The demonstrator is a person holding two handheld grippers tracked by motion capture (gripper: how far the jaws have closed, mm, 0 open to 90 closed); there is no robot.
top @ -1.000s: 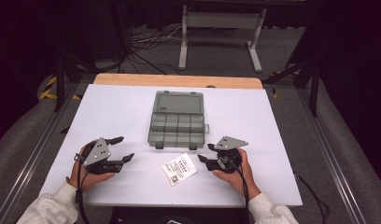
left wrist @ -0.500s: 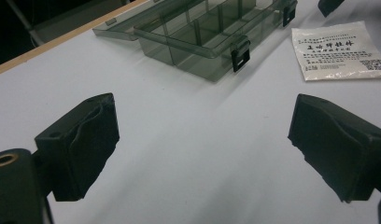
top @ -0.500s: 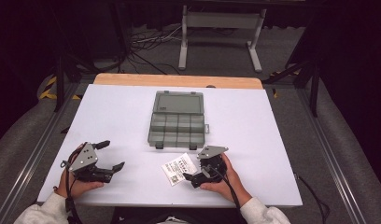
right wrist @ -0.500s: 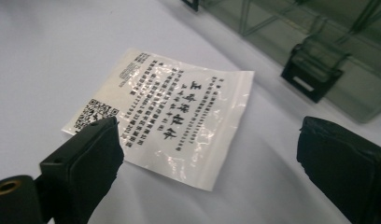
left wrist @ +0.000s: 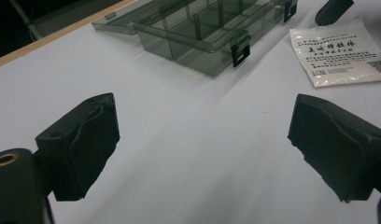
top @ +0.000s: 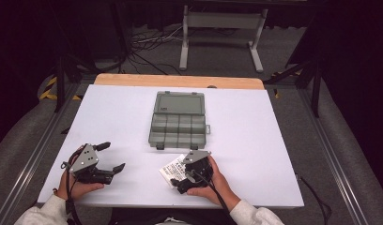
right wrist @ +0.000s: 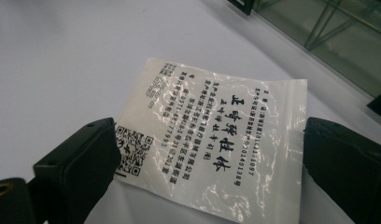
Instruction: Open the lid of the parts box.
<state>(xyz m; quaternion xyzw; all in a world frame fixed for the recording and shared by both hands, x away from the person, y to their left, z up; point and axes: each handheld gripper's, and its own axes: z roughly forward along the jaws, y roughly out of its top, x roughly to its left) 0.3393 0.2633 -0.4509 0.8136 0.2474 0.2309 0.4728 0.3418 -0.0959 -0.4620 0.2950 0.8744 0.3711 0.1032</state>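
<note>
Glossy crinkled plastic bag (right wrist: 216, 144); translucent smoky plastic organizer box (top: 178, 121); matt white table (top: 274, 140).

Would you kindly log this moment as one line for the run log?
left claw: open, over bare table | right claw: open, straddling printed clear plastic bag | translucent grey compartment box: lid open

The left gripper (left wrist: 202, 154) is hovering wide open over the table (left wrist: 188, 140), facing the box (left wrist: 202, 28) and bag (left wrist: 340, 56).

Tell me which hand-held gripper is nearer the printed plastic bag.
Right. The right hand-held gripper sits over the printed plastic bag, open jaws straddling it; the left hand-held gripper is well off to its left.
</note>
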